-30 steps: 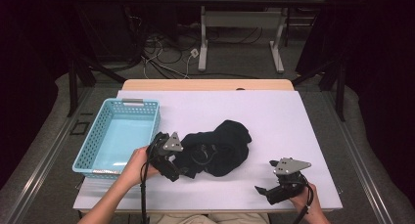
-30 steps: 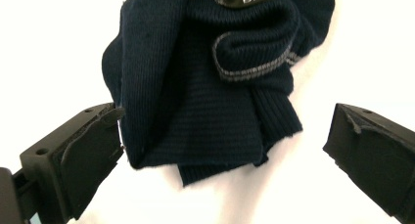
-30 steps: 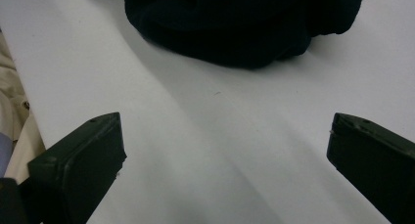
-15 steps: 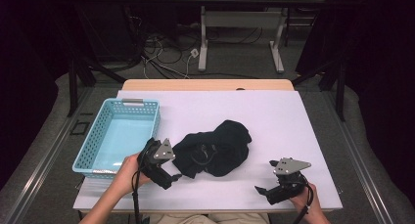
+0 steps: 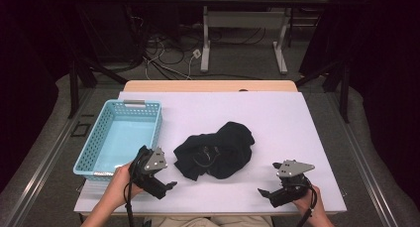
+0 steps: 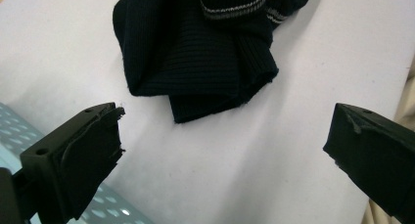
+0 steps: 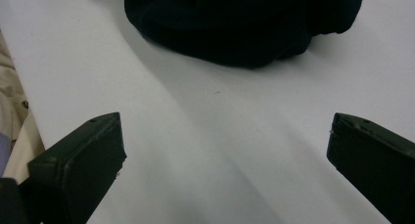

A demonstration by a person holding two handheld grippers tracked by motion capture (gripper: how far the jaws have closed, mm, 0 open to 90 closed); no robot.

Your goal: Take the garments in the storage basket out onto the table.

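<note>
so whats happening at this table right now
A person sits at a white table with a two-jaw gripper in each hand. A crumpled dark garment lies in the middle, and a light blue basket stands to its left with nothing in it. The left gripper is beside the near left edge of the garment, jaws open and apart from the cloth. The right gripper rests near the table's front right, also open. Neither holds anything yet.
</note>
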